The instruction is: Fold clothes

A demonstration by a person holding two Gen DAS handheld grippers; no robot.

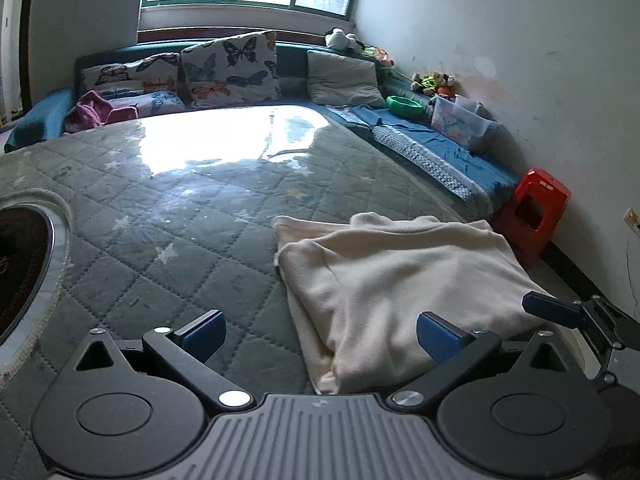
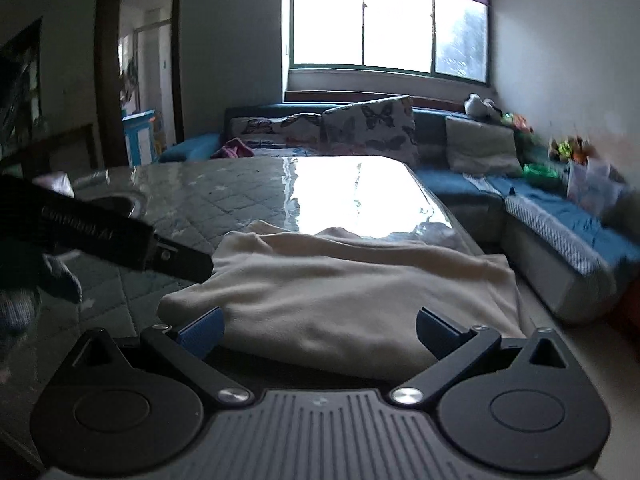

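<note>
Left wrist view: the cream garment [image 1: 400, 280] is seen lying folded on the quilted worktop [image 1: 180, 220], near its right edge; the left gripper [image 1: 320, 336] is held with jaws wide, empty, over the near hem. Ideally both near corners are pinched together before lifting.

Right wrist view: the right gripper [image 2: 318, 330] is likewise spread and empty; only here is the doorway [image 2: 140, 72] shown.
</note>
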